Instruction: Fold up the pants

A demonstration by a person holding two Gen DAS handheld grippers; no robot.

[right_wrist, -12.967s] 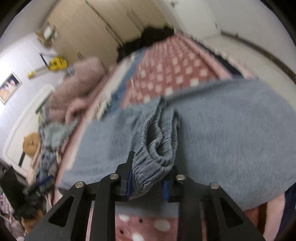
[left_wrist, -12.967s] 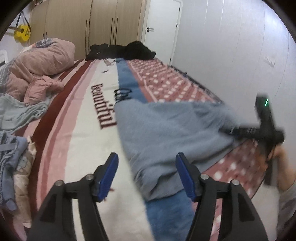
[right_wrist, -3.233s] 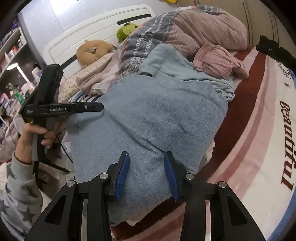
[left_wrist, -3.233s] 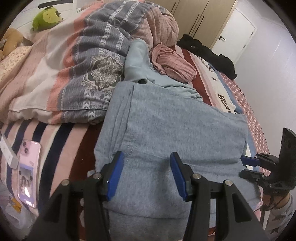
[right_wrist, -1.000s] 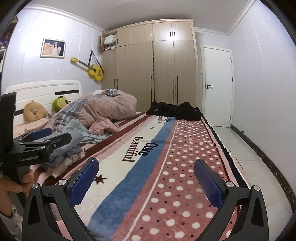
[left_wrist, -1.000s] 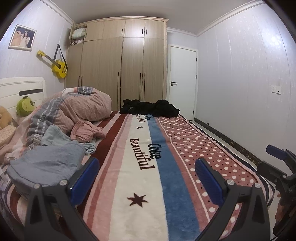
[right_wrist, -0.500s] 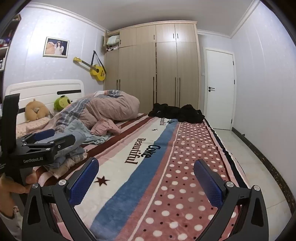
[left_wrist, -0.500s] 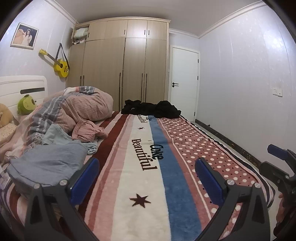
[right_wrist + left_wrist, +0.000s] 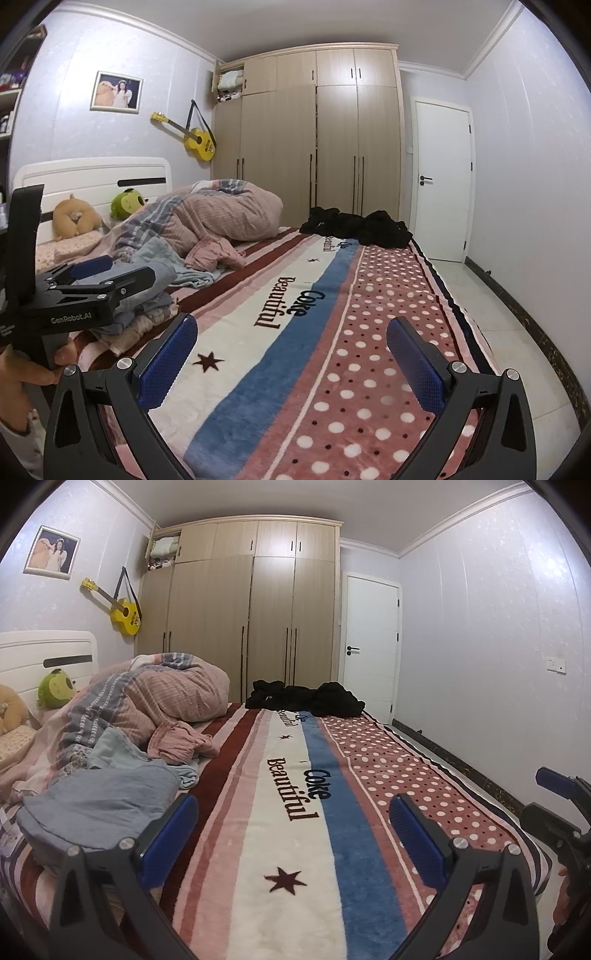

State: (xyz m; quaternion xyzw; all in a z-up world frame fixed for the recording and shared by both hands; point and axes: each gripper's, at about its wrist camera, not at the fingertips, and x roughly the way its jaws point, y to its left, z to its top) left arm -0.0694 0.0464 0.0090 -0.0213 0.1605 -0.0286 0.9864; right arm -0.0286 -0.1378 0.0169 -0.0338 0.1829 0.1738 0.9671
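Your left tool (image 9: 293,818) and right tool (image 9: 291,338) both gape wide, holding nothing above the striped blanket (image 9: 295,849). The folded pants (image 9: 99,805) lie at the bed's near left, atop a clothes pile; in the right view your left tool hides most of them.

Striped bed (image 9: 303,849) under folded pants (image 9: 99,805), quilt (image 9: 147,701)

My tongs (image 9: 293,825) are black plastic with ribbed blue pads (image 9: 168,836) and silver screws. Left unit (image 9: 79,291), mid-left in the right cam, has "GenRobot.AI" printed in white.
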